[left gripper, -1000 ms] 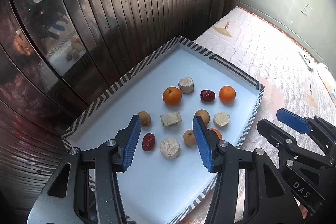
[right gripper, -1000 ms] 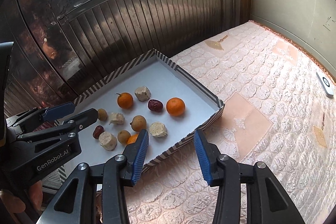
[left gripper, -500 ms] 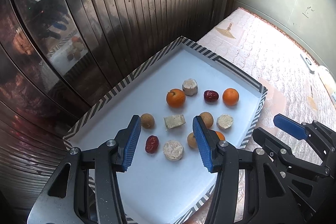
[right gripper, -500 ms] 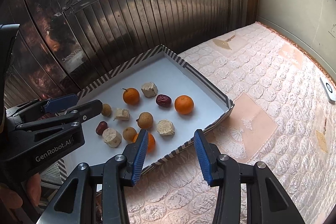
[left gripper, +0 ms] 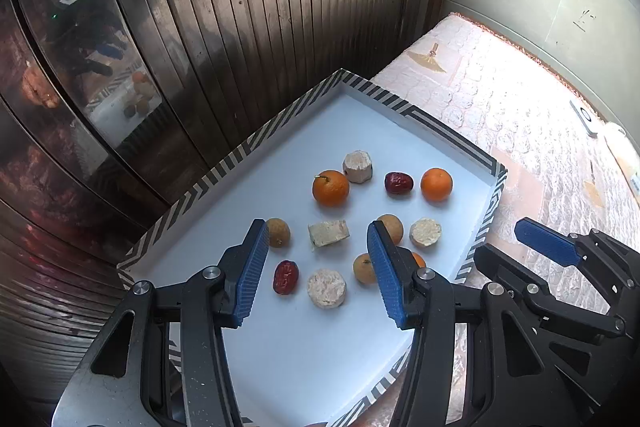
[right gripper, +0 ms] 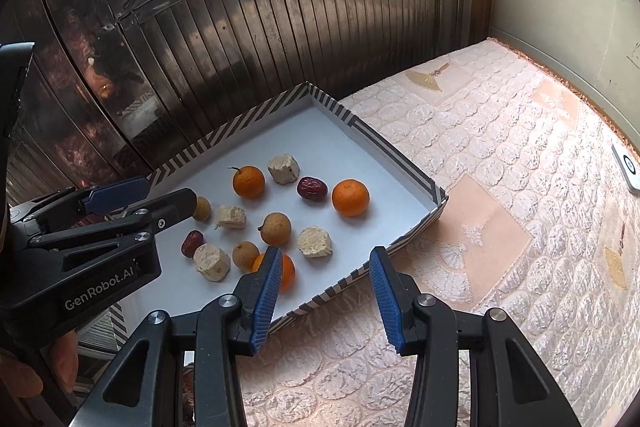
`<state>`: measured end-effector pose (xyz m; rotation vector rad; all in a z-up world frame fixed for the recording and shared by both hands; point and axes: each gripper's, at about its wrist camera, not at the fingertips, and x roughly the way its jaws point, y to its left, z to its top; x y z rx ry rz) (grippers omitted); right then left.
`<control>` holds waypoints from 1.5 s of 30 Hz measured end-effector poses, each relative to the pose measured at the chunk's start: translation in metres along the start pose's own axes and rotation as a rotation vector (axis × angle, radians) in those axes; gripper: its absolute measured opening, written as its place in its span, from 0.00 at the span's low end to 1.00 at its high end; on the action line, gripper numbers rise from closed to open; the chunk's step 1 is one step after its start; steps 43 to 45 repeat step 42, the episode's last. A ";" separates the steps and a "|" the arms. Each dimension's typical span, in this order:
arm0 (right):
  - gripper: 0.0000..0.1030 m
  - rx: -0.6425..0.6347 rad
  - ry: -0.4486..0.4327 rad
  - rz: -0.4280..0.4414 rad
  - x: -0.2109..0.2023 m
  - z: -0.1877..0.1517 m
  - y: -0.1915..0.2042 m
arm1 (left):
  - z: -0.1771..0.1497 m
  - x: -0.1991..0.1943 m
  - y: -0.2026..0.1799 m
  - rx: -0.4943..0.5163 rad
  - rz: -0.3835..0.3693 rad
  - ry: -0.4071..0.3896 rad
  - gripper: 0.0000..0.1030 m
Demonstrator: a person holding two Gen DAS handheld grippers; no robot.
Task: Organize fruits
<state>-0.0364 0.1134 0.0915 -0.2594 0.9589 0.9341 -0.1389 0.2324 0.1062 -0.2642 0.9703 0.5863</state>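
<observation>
A white tray with a striped rim (left gripper: 448,135) (right gripper: 384,143) lies on a mattress. On it are three oranges (left gripper: 330,187) (right gripper: 350,197), two red dates (left gripper: 398,183) (right gripper: 311,188), several brown longans (right gripper: 275,228) and several pale chunks (left gripper: 326,287). My left gripper (left gripper: 316,269) is open and empty above the tray's near part, over a date (left gripper: 285,276) and a pale chunk. My right gripper (right gripper: 324,289) is open and empty above the tray's near rim, beside an orange (right gripper: 285,269) partly hidden by its left finger.
A dark metal slatted door (left gripper: 280,27) stands right behind the tray. The quilted mattress (right gripper: 520,187) spreads to the right, with a small white device (right gripper: 629,167) near the wall. Each gripper shows in the other's view (left gripper: 560,267) (right gripper: 100,227).
Both grippers have eased forward and lower toward the tray, so the fruits look nearer. Both stay open and nothing on the tray has moved.
</observation>
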 end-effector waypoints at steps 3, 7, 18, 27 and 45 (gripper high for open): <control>0.42 -0.002 0.000 0.003 0.001 0.001 0.001 | 0.000 0.001 0.001 -0.003 0.001 0.005 0.50; 0.42 -0.002 0.000 0.005 0.003 0.002 0.003 | 0.000 0.002 0.004 -0.012 0.003 0.009 0.50; 0.42 -0.011 0.011 0.013 0.009 0.003 0.005 | 0.000 0.004 0.007 -0.012 0.002 0.007 0.50; 0.42 -0.010 0.016 0.015 0.014 0.005 0.008 | 0.001 0.007 0.012 -0.030 0.008 0.012 0.50; 0.42 0.003 0.014 0.018 0.016 0.005 0.002 | 0.002 0.005 0.008 -0.009 0.062 -0.014 0.50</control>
